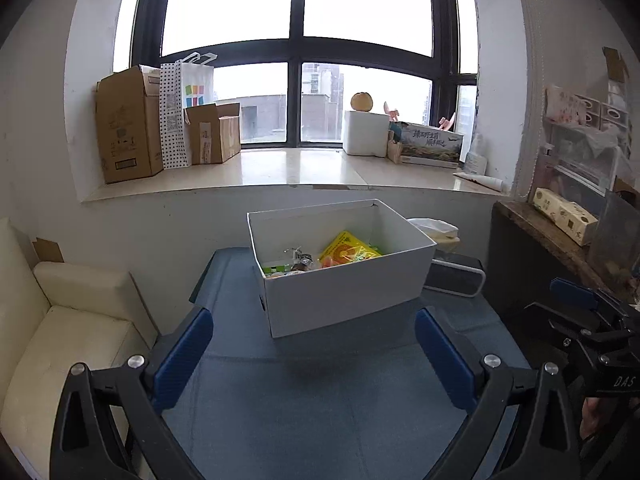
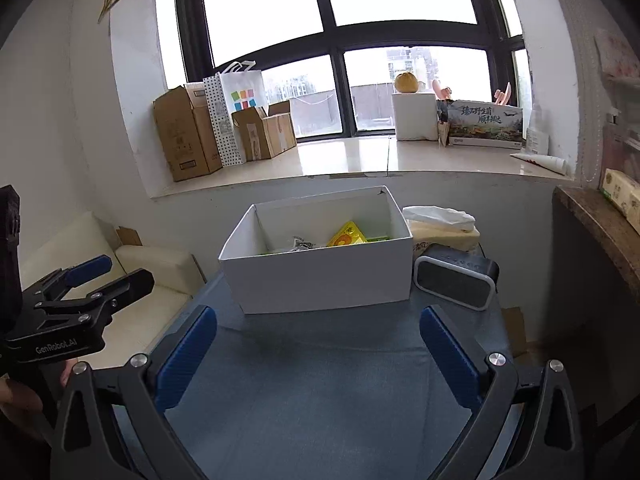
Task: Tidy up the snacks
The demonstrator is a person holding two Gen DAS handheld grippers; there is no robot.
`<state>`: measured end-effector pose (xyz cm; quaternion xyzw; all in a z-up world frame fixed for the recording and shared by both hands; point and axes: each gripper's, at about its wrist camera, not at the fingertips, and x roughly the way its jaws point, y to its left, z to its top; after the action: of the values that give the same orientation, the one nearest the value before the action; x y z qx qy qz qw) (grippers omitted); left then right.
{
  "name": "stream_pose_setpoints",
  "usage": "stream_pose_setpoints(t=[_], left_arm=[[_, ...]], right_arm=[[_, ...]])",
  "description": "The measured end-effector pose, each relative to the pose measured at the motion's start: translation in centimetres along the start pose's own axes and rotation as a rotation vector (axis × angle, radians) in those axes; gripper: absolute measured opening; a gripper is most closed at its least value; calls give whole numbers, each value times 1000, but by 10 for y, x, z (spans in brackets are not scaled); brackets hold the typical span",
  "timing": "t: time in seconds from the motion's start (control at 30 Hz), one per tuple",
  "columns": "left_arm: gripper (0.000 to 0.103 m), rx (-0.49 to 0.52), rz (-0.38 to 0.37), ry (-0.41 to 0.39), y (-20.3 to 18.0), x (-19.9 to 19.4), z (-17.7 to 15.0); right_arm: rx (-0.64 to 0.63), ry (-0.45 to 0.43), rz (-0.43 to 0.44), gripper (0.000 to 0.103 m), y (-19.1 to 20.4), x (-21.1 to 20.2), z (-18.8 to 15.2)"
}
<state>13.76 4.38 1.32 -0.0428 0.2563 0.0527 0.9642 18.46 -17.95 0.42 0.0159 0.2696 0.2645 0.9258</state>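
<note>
A white cardboard box stands on the blue-covered table. Inside lie several snack packets, among them a yellow one and a pale wrapper. My left gripper hangs open over the table, short of the box, with nothing between its blue fingers. My right gripper is also open and empty, at a like distance from the box. The left gripper shows from the side in the right wrist view, the right gripper in the left wrist view.
A grey speaker and a tissue pack sit right of the box. A cream sofa lies left of the table, a dark shelf to the right. Cardboard boxes crowd the window sill behind.
</note>
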Motion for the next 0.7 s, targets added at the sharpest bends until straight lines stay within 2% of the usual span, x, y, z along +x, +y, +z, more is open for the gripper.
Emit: stream_pose_setpoints(t=[0.27,0.47,0.7], left_arm=[[103,12,9,23,-13,-51,-32],[103,-11,5,32,-11,-70,-43],[103,-9,5,33,-11,-75,-42]], right_arm=[[-16,-23,-1,103,11,-54,-32],[-46,-7,11,103,22,-68,-46],[-36,-12,6,103,19,-74,-45]])
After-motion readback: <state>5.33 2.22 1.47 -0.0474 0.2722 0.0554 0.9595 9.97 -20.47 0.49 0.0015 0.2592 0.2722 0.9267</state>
